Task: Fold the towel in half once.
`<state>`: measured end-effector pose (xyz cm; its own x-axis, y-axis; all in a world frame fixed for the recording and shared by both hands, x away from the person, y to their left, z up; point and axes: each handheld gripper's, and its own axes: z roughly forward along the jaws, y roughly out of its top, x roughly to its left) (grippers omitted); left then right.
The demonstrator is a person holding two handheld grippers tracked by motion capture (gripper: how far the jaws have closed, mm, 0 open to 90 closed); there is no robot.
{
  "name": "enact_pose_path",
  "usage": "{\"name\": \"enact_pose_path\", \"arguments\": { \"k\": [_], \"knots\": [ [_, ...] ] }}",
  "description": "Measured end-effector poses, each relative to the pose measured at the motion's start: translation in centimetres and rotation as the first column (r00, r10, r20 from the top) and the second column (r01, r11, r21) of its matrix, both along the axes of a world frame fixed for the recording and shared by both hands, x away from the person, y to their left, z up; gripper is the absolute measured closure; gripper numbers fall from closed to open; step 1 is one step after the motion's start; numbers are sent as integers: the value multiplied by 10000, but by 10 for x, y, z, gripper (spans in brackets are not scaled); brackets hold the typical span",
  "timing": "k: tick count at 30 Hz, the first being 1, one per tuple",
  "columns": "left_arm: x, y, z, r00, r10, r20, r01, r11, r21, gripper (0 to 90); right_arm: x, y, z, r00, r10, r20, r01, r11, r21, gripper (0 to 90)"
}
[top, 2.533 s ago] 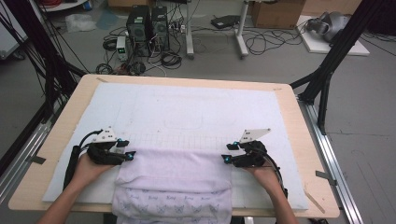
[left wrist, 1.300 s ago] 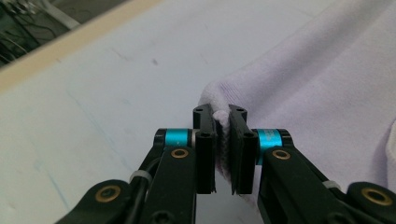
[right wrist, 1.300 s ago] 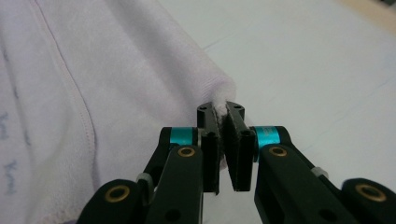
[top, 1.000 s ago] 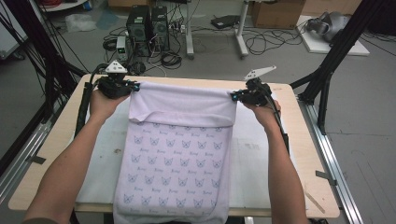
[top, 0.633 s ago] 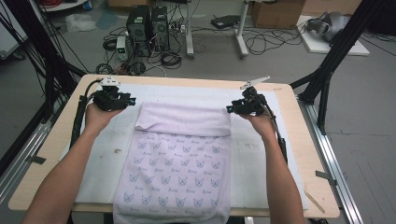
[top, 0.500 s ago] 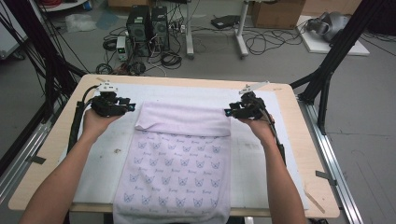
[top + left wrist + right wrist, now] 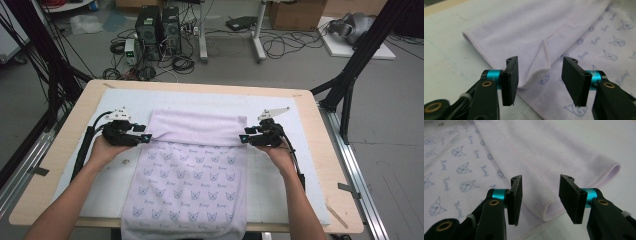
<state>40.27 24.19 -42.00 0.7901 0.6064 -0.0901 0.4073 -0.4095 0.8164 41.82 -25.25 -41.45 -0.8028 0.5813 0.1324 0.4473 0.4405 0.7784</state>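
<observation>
The folded far flap of the towel (image 7: pixel 197 127) lies released — left gripper (image 7: pixel 142 138) and right gripper (image 7: pixel 243 139) have just been opening, nothing pinched — next both must regrip for another fold.

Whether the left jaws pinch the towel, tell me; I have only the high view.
Observer: No. The left gripper has just been opening. Its jaws stand apart, and the folded corner of the towel lies loose between them.
Operator: Now report the right one.
Observer: The right gripper has been opening too. Its jaws are apart, with the other folded corner between them, not pinched.
Operator: Say how that corner lies.
Observer: Its stitched hem curls over and rests on the mat.
</observation>
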Motion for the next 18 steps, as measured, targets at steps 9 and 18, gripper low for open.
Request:
{"name": "enact_pose_path", "arguments": {
  "k": [9, 18],
  "knots": [
    [2, -10, -12, 9994, -281, -183, 293, 9972, 689, 661, 3, 7, -18, 9980, 133, -621, -154, 9993, -330, 695],
    [-4, 0, 0, 9996, -209, 168, 201, 9989, 426, 879, -8, 8, -4, 9976, 676, -148, -679, 9974, -229, 851]
  ]
}}
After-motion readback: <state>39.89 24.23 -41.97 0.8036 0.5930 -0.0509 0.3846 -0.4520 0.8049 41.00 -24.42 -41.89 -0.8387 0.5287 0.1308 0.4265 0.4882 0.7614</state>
